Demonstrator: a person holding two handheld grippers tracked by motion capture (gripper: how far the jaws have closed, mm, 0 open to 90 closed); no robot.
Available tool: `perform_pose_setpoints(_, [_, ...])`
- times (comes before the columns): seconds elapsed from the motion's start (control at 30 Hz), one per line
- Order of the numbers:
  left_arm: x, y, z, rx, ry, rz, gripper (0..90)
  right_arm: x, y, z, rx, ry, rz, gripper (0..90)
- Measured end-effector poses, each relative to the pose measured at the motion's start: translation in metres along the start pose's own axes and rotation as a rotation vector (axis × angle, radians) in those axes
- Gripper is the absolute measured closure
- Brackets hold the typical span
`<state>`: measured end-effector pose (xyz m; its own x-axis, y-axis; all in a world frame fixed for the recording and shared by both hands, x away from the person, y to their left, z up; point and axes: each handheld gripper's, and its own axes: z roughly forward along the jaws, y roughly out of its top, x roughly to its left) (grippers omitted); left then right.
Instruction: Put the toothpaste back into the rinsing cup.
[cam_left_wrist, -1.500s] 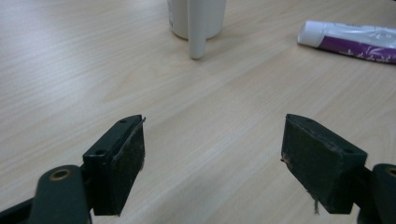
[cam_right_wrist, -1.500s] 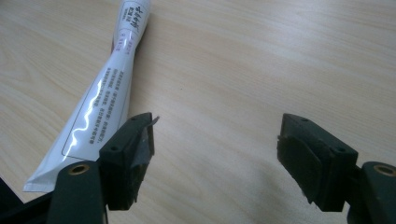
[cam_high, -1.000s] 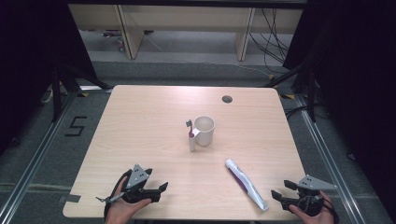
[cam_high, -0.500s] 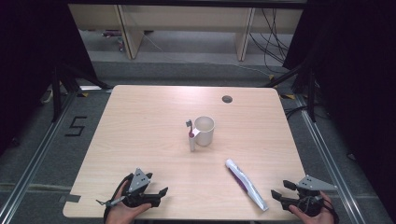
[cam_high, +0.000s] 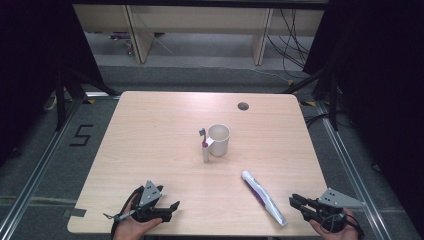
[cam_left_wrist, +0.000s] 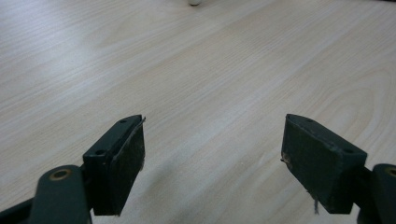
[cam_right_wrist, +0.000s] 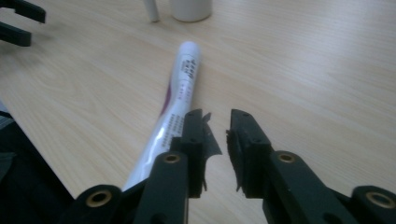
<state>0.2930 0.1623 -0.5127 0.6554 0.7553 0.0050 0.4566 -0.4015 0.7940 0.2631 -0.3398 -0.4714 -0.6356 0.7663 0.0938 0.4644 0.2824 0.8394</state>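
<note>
A white mug (cam_high: 219, 139) stands mid-table, with a toothbrush (cam_high: 204, 147) upright against its left side. A white and purple toothpaste tube (cam_high: 263, 196) lies flat near the front right. My right gripper (cam_high: 295, 202) rests just right of the tube's near end. In the right gripper view its jaws (cam_right_wrist: 217, 126) are all but shut with nothing between them; the tube (cam_right_wrist: 180, 93) runs along their left, and the mug (cam_right_wrist: 190, 9) and toothbrush handle (cam_right_wrist: 152, 11) are beyond. My left gripper (cam_high: 170, 207) sits at the front left, and its jaws (cam_left_wrist: 212, 158) are wide open over bare wood.
The wooden table (cam_high: 150, 125) has a round cable hole (cam_high: 243, 106) at the back right. Its front edge (cam_right_wrist: 42, 140) runs close to both grippers. Dark frame posts and a floor mark "5" (cam_high: 82, 135) lie to the left.
My left gripper has slipped slightly back toward the table's front edge. The right gripper, mug, toothbrush and tube have stayed put.
</note>
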Motion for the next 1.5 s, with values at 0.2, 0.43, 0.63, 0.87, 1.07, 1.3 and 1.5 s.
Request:
perform_pose_setpoints(0.2, [-0.001, 0.000, 0.001, 0.000, -0.007, -0.014, 21.1, 0.021, 0.006, 0.013, 0.045, 0.090, -0.063, 89.3])
perform_pose_setpoints(0.43, [-0.002, -0.001, 0.002, -0.008, -0.013, -0.012, 21.1, 0.034, 0.009, 0.027, 0.089, 0.114, -0.123, 90.0])
perform_pose_setpoints(0.63, [-0.002, -0.001, 0.001, -0.001, -0.010, -0.013, 21.1, 0.042, 0.007, 0.039, 0.151, 0.159, -0.133, 90.0])
perform_pose_setpoints(0.87, [-0.002, -0.001, 0.000, 0.001, -0.006, -0.010, 21.1, 0.046, 0.004, 0.047, 0.215, 0.169, -0.166, 90.0])
perform_pose_setpoints(1.07, [-0.003, -0.001, 0.001, 0.005, -0.012, -0.006, 21.1, 0.045, 0.001, 0.048, 0.251, 0.154, -0.163, 90.0])
perform_pose_setpoints(1.3, [-0.003, -0.001, 0.000, 0.005, -0.011, -0.006, 21.1, 0.044, 0.000, 0.048, 0.276, 0.145, -0.163, 90.0])
perform_pose_setpoints(1.5, [-0.002, -0.001, 0.001, 0.002, -0.004, -0.010, 21.1, 0.036, -0.002, 0.045, 0.277, 0.122, -0.149, 90.0])
